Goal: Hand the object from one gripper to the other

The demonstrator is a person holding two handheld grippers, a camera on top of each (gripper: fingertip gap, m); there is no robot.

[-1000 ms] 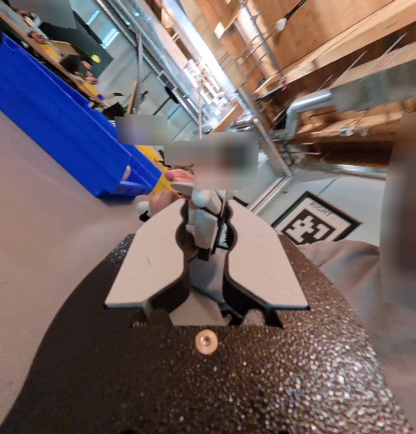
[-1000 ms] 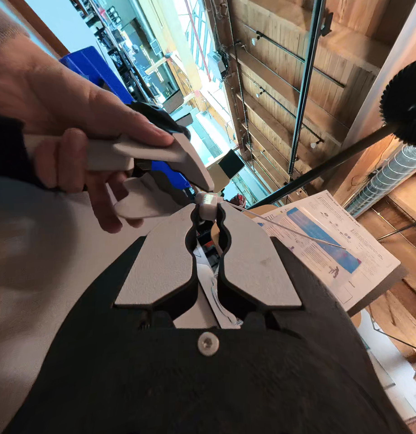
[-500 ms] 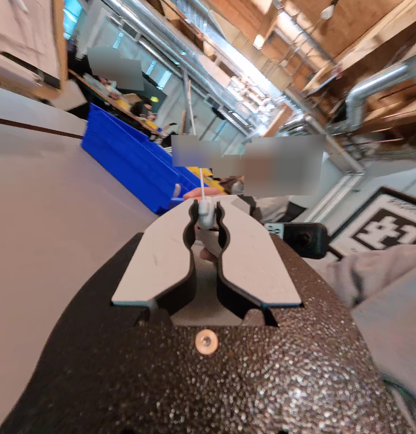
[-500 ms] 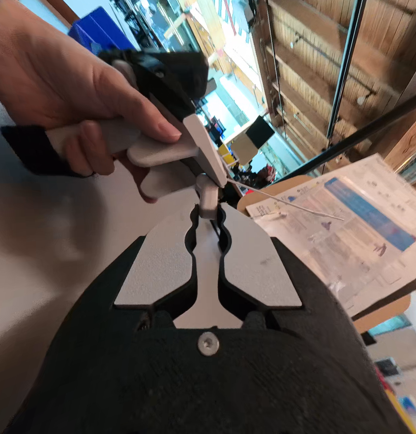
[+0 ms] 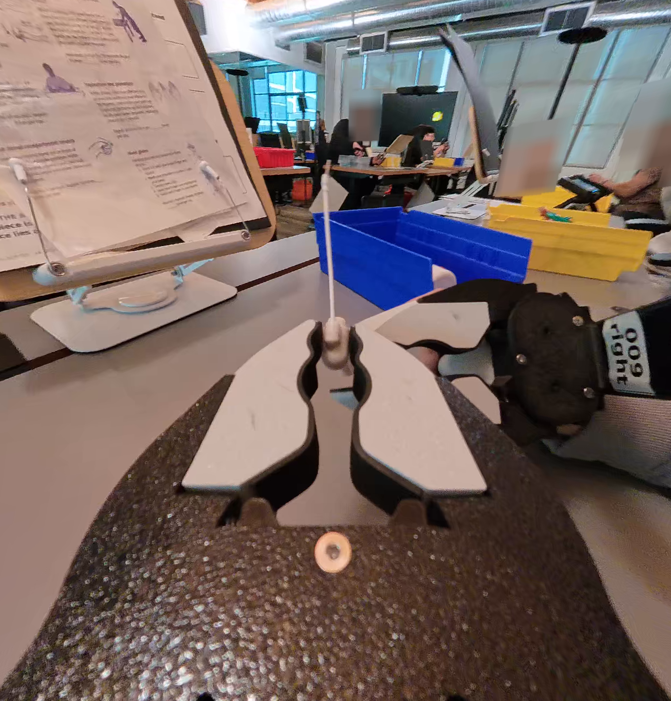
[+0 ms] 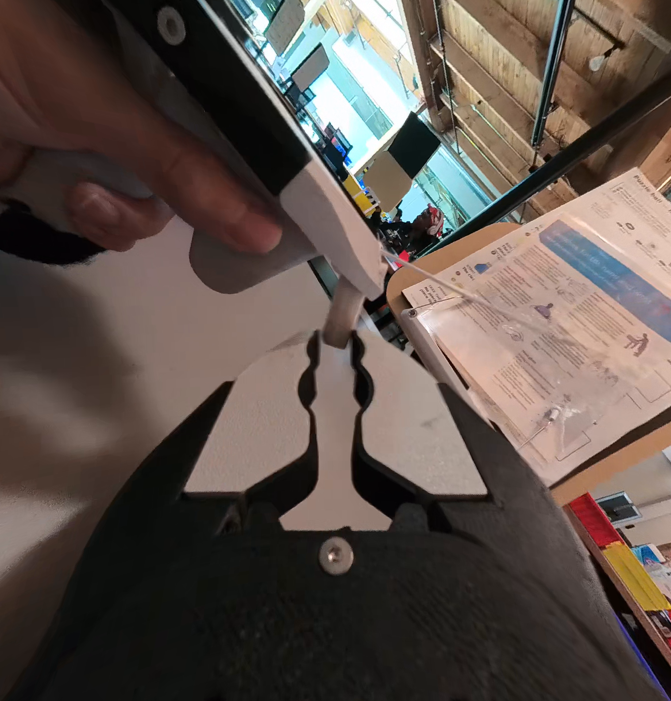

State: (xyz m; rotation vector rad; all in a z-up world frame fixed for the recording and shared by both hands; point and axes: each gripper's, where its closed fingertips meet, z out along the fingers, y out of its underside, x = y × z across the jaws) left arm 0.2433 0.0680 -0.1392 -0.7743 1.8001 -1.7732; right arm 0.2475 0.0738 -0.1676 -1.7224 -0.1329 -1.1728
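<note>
The object is a small white tool [image 5: 333, 347] with a thick handle and a thin white rod [image 5: 329, 242] that stands upward. My left gripper [image 5: 334, 343] is shut on the handle. My right gripper [image 5: 364, 328] reaches in from the right, its tips at the same handle. In the right wrist view the handle [image 6: 343, 311] runs from the left gripper's fingertip [image 6: 349, 258] down between my right gripper's [image 6: 334, 339] tips, which pinch its lower end. The rod [image 6: 432, 280] points right over the paper.
A document stand [image 5: 129, 303] with printed sheets stands at the left on the grey table [image 5: 80, 417]. A blue bin [image 5: 409, 246] and a yellow bin [image 5: 569, 239] sit behind. People work at far desks. The stand [image 6: 553, 341] is close on the right. Less than 4 cm separates the two grippers' tips. Left tips and right tips are each some 30 cm from the rod [image 6: 432, 280].
My left gripper has closed on the handle, which one second ago sat between open fingers. Both grippers have swung with the tool; the left view now looks level across the table.
</note>
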